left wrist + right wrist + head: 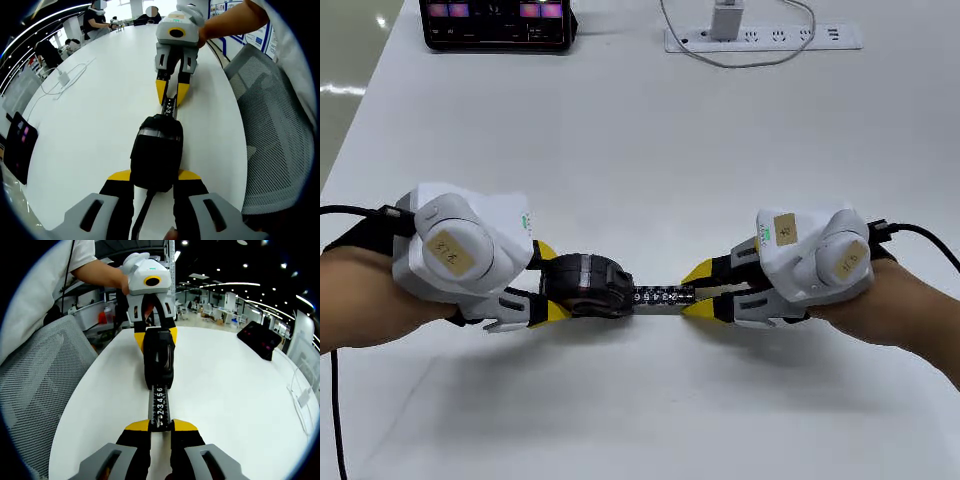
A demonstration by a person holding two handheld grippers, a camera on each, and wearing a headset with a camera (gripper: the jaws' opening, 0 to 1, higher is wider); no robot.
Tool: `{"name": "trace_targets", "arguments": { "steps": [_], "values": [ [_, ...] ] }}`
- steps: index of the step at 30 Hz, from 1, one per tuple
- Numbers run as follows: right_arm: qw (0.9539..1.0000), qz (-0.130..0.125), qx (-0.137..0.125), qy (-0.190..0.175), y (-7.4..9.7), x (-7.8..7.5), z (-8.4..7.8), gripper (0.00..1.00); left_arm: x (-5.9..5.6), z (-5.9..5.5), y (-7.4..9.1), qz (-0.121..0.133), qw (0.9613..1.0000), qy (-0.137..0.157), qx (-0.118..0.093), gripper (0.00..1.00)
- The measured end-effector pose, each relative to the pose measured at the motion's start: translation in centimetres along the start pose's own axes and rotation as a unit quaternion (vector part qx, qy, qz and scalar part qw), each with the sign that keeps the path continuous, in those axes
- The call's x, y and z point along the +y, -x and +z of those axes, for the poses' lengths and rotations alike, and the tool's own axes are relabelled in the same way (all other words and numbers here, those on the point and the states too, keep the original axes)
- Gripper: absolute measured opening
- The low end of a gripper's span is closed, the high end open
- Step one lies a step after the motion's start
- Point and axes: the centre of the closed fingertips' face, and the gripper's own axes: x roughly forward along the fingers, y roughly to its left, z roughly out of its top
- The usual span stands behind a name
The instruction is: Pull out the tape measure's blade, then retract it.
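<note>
Head view: on the white counter (640, 150), my left gripper (552, 282) pinches the tape measure (588, 285); my right gripper (697, 290) pinches its blade (658, 296). Left gripper view: my fingers (119, 176) clamp the tape measure. Right gripper view: my fingers squeeze the numbered blade's tip.

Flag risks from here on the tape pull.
1. The right gripper pinches only the blade tip; it may slip and the blade snap back into the case.
2. The left gripper clamps the rounded case by its rear end; a harder pull could twist or drag it free.
</note>
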Motion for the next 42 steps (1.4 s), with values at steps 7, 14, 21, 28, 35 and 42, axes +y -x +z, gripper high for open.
{"name": "trace_targets", "arguments": {
  "steps": [7,14,21,28,35,42],
  "values": [
    [1.0000,-0.001,0.004,0.001,0.6,0.0,-0.4,0.11,0.0,0.0,0.0,0.000,1.0000,0.000,0.001,0.24],
    [1.0000,-0.002,0.007,0.001,1.0,0.0,-0.8,0.11,-0.1,0.1,0.0,0.001,1.0000,0.001,0.004,0.24],
    [0.9999,-0.003,0.010,0.001,1.5,-0.1,-1.0,0.11,-0.1,0.1,0.0,0.000,1.0000,0.000,0.006,0.24],
    [0.9999,-0.007,0.015,-0.001,1.9,-0.1,-1.5,0.11,0.0,0.2,0.0,0.001,1.0000,0.000,0.007,0.24],
    [0.9998,-0.009,0.017,-0.002,2.4,-0.1,-1.7,0.11,-0.1,0.1,0.0,0.001,1.0000,0.000,0.007,0.24],
    [0.9997,-0.012,0.019,-0.006,3.0,-0.2,-2.2,0.11,0.0,0.1,0.0,0.003,1.0000,0.001,0.005,0.24]
  ]
}}
